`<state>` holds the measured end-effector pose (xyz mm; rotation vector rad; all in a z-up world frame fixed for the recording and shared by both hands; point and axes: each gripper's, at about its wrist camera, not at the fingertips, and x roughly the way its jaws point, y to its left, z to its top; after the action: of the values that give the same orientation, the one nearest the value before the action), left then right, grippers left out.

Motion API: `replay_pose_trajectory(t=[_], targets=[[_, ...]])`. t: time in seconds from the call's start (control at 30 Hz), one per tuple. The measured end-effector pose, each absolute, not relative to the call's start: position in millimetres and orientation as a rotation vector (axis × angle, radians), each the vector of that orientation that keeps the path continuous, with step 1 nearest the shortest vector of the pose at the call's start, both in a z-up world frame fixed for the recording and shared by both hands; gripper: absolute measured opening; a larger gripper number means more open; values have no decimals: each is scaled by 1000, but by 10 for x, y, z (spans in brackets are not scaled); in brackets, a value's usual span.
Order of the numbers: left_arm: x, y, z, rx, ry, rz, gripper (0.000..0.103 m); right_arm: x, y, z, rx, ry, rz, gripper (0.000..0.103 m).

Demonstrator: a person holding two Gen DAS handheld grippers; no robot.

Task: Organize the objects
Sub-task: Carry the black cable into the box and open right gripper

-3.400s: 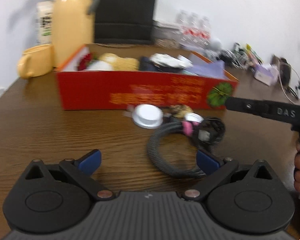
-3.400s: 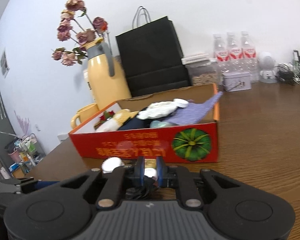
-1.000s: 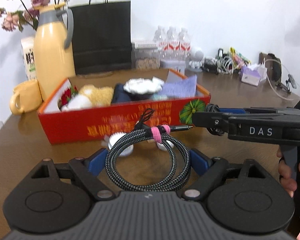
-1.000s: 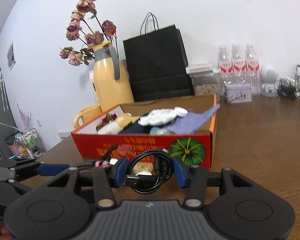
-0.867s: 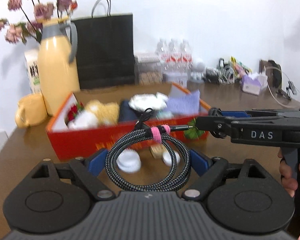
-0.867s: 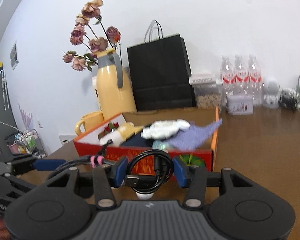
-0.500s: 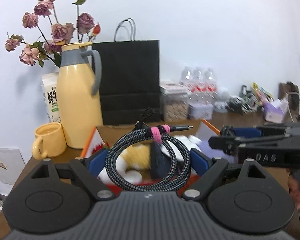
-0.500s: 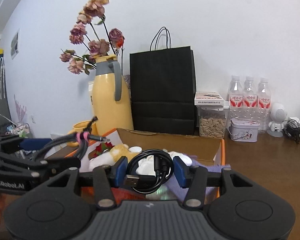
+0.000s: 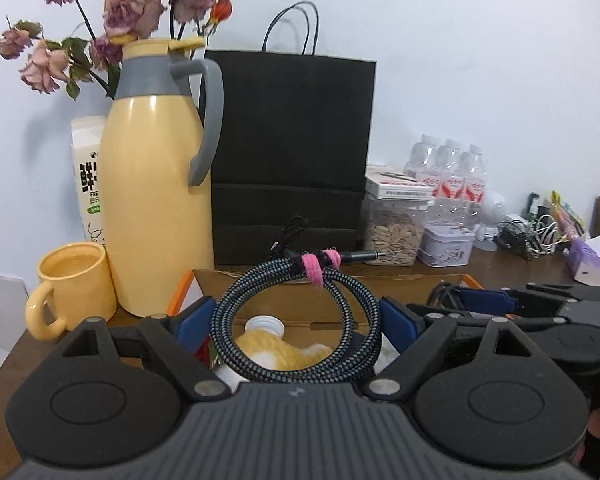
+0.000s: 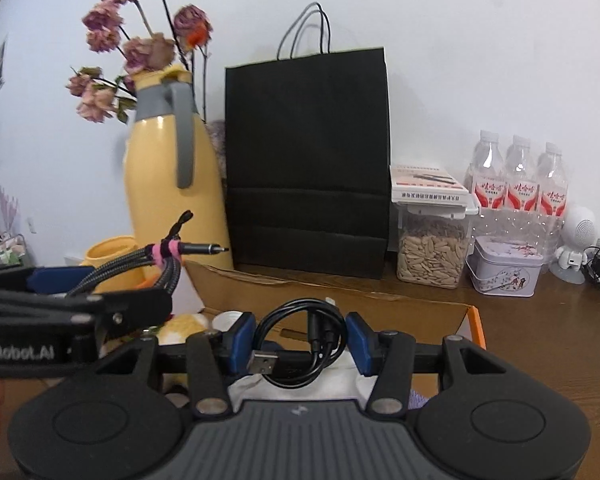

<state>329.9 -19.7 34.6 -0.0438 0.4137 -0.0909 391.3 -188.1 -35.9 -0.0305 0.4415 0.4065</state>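
My left gripper [image 9: 296,320] is shut on a coiled braided cable [image 9: 352,292] bound with a pink tie [image 9: 316,266]. It hangs over the open cardboard box [image 9: 404,280], above a yellow plush toy [image 9: 276,350] inside. My right gripper [image 10: 300,344] is shut on a small coil of black USB cable [image 10: 300,303], and hangs over the same box [image 10: 400,316] and the white cloth in it. The two grippers are side by side: the right one [image 9: 480,300] shows at the right of the left wrist view, and the left one [image 10: 40,280] with its braided cable [image 10: 148,264] shows at the left of the right wrist view.
Behind the box stand a yellow thermos jug [image 9: 156,200] with dried roses, a yellow mug [image 9: 72,284], a black paper bag [image 9: 292,152], a jar of seeds [image 9: 394,236], a tin [image 9: 446,246] and water bottles [image 10: 516,184]. Tangled chargers [image 9: 524,236] lie far right.
Both grippers have moved forward and slightly up, from in front of the box's red wall to above its inside. Each still holds its cable, with its jaws unchanged.
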Motion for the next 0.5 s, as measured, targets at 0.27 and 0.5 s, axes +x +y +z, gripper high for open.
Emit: replay_pose_trajectory(t=[0.27,0.5], targets=[[3439,-177,233,-19,383,-38,103,4096,-1983,-465,-3,467,339,89],[3360,-61,287,-68,390,-15,103,3944,-2060,-378,-23,429,320,100]])
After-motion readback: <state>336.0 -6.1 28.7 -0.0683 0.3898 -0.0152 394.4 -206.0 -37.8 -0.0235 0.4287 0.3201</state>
